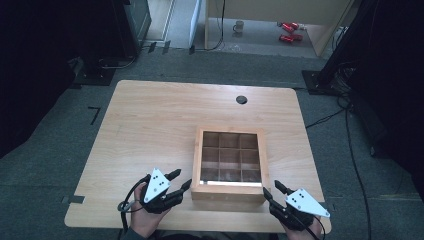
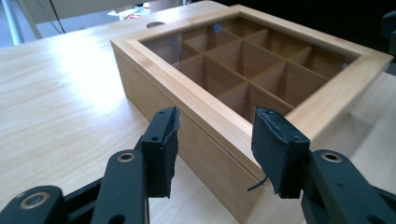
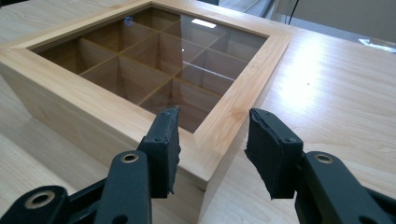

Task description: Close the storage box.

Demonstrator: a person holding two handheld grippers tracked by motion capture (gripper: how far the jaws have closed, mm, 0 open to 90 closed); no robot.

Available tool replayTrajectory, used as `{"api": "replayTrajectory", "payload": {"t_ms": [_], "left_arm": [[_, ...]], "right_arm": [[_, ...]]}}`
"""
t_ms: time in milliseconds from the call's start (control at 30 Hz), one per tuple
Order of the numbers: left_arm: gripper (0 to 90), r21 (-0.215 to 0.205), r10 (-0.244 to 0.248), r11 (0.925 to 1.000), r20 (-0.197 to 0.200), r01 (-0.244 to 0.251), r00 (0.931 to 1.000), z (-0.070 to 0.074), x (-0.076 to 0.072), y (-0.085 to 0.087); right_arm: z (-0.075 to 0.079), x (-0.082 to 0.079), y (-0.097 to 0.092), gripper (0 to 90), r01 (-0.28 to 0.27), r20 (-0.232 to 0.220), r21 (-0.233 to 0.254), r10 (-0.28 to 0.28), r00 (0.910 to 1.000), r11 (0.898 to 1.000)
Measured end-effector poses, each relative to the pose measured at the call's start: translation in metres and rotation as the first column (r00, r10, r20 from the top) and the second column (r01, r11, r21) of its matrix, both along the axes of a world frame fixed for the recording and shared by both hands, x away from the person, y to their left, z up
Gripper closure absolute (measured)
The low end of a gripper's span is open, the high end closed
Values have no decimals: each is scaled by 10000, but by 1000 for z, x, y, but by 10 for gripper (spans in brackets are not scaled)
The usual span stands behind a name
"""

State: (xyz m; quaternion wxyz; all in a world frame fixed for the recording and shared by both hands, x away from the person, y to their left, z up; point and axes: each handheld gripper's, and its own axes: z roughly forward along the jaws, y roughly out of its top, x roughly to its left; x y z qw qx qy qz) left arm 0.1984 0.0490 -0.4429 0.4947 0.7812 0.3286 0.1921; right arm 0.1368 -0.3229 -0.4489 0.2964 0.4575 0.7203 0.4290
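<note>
One wooden box (image 1: 229, 165) with a glass-paned lid, square, sits on the worktop (image 1: 150, 125) toward the near edge, right of centre. Nine compartments in a three-by-three grid show through the pane, all bare inside. Lid lies flat and closed on the body.

Two hand-held tools, one at each near corner of the box. Left tool (image 1: 182, 181), carried in the person's left hand (image 1: 147, 212), points at the box's near left corner; its jaws stand apart, with that corner seen just beyond the gap in the left gripper view (image 2: 212, 140), pads not pressing on the wood. Right tool (image 1: 272, 191) points at the near right corner; jaws likewise apart, the corner just ahead of them in the right gripper view (image 3: 212, 140), no contact visible.

One round cable hole (image 1: 241, 99) in the worktop, near the far edge, well apart from the box.
</note>
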Motion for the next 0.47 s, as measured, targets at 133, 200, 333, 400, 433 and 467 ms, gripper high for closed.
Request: {"api": "replayTrajectory", "payload": {"t_ms": [133, 200, 333, 400, 433, 467], "left_arm": [[512, -53, 119, 9999, 118, -118, 9999, 6, 8, 1], [511, -127, 175, 9998, 86, -174, 9998, 8, 13, 3], [510, -195, 334, 9993, 87, -332, 9994, 11, 22, 4], [510, -215, 411, 9989, 98, -408, 9991, 12, 27, 5], [510, -215, 411, 9989, 98, -408, 9991, 12, 27, 5], [510, -207, 442, 9988, 80, -441, 9990, 12, 29, 5]], "right_arm": [[2, 4, -3, 536, 68, 45, -5, -68, 10000, 10000], [4, 8, -5, 535, 136, 102, -32, -136, 9999, 9999], [8, 20, -12, 532, 352, 177, -26, -351, 9992, 9994], [9, 27, -16, 531, 466, 203, -33, -465, 9987, 9989], [9, 27, -16, 531, 466, 203, -33, -465, 9987, 9989], [10, 31, -18, 530, 531, 197, -17, -530, 9984, 9986]]}}
